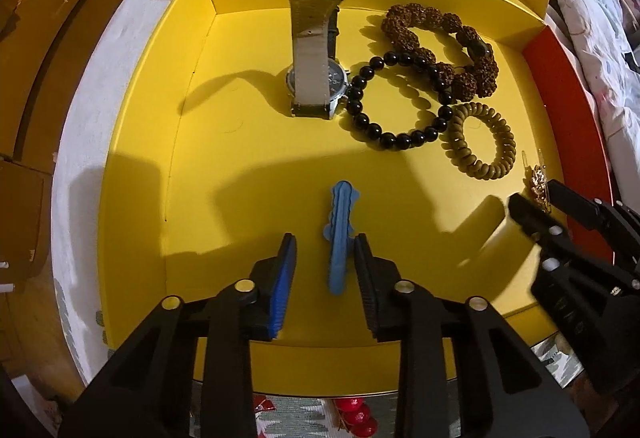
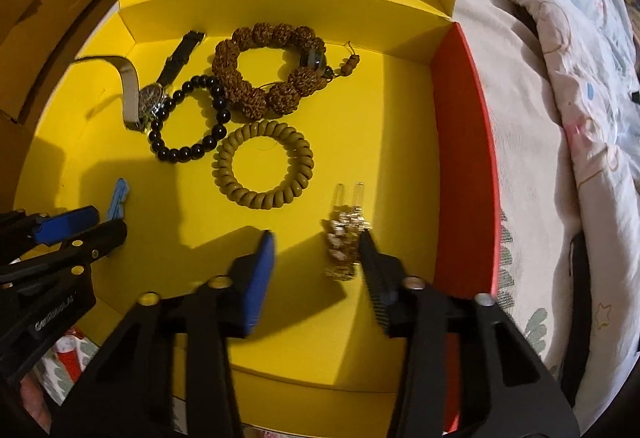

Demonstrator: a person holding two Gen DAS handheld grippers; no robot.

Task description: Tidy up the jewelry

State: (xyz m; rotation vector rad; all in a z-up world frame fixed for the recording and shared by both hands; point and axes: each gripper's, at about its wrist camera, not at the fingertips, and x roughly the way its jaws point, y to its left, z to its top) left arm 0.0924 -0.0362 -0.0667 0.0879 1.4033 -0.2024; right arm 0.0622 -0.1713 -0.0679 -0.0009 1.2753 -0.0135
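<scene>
Straddling a blue hair clip (image 1: 339,238) on the yellow box (image 1: 140,178) floor, left tongs (image 1: 325,250) stand partly open, right pad touching it, left pad clear. Right tongs (image 2: 316,250) partly open around a gold hair clip (image 2: 346,238), right pad touching. Watch (image 1: 316,78), black bead bracelet (image 1: 400,138), brown bead bracelet (image 1: 440,38), coil hair tie (image 1: 478,142) lie behind.

Watch (image 1: 316,78), bead bracelets (image 1: 400,102), coil tie (image 1: 478,146) at box (image 1: 140,158) rear; clip (image 1: 340,234) in front.
</scene>
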